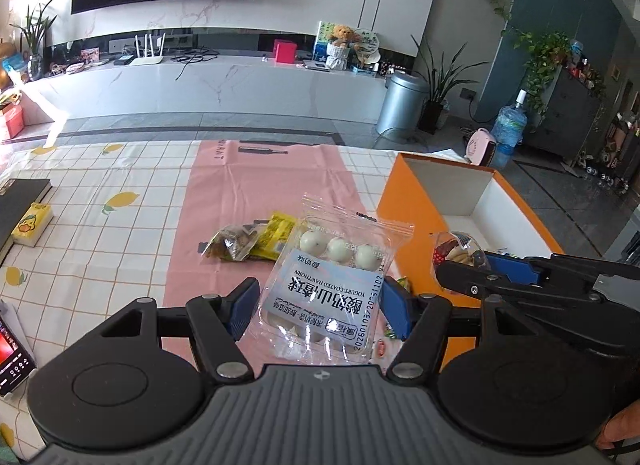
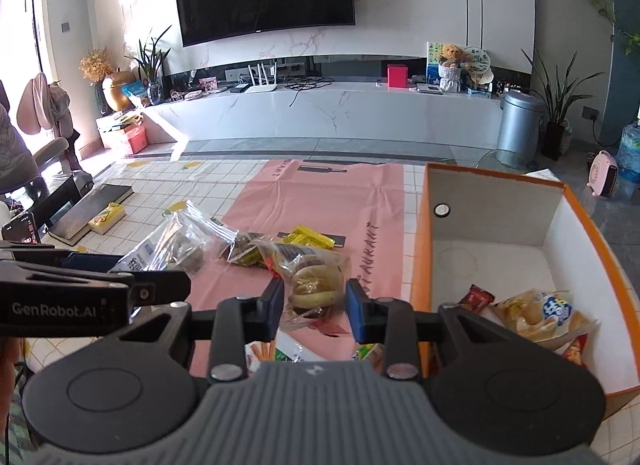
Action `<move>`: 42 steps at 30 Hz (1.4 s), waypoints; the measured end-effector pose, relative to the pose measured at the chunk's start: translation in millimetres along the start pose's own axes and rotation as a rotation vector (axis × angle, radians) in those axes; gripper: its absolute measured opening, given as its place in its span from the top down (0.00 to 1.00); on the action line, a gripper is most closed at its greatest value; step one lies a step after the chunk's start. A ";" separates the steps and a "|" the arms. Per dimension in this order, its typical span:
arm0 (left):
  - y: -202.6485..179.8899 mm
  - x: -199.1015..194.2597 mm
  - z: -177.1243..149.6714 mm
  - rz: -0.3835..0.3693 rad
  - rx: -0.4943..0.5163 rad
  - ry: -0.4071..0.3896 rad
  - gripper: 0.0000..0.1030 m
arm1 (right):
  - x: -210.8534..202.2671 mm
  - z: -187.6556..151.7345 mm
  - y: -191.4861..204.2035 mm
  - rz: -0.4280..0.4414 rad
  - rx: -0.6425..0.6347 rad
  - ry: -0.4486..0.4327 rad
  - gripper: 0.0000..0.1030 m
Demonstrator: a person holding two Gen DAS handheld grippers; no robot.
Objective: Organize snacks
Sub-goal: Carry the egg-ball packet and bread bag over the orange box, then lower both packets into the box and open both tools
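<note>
My left gripper (image 1: 320,309) is shut on a clear pack of yogurt-coated hawthorn balls (image 1: 328,285), held up above the pink mat (image 1: 248,193). My right gripper (image 2: 314,303) is shut on a clear bag of mixed dried snacks (image 2: 316,285), also off the table. In the left wrist view the right gripper (image 1: 446,271) and its bag (image 1: 456,251) hang at the near edge of the orange box (image 1: 416,209). In the right wrist view the left gripper (image 2: 160,285) and the hawthorn pack (image 2: 172,249) show at the left. A yellow packet (image 1: 276,235) and a brown packet (image 1: 232,245) lie on the mat.
The orange box (image 2: 420,257) with white walls stands at the right and holds a bread pack (image 2: 540,313) and a red packet (image 2: 476,297). A black book (image 1: 20,205), a yellow tissue pack (image 1: 32,223) and a phone (image 1: 12,353) lie at the left. More snacks (image 2: 264,349) lie below my right gripper.
</note>
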State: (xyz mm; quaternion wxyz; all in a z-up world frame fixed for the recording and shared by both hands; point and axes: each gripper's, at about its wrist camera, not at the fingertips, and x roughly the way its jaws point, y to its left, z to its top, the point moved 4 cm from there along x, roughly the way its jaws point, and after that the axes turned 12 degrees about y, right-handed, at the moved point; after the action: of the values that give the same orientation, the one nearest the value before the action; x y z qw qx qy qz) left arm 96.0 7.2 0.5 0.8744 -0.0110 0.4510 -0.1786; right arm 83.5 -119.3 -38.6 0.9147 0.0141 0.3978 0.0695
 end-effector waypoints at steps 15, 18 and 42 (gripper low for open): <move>-113.5 11.1 43.7 -0.125 0.263 -0.036 0.27 | -62.0 8.4 -99.6 -0.175 -0.026 0.041 0.70; -132.7 24.3 48.6 -0.125 0.325 -0.017 0.27 | -57.3 10.7 -120.2 -0.202 -0.023 0.076 0.70; -190.0 163.0 55.3 -0.080 0.624 0.224 0.27 | 60.6 15.9 -201.8 -0.214 -0.190 0.346 0.70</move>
State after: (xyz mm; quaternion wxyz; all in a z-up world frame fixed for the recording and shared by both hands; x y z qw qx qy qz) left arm 168.6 -231.0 -60.4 0.7729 0.2592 0.4670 -0.3425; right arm 159.4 -310.2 -88.1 0.8324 -0.1264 0.5395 0.0105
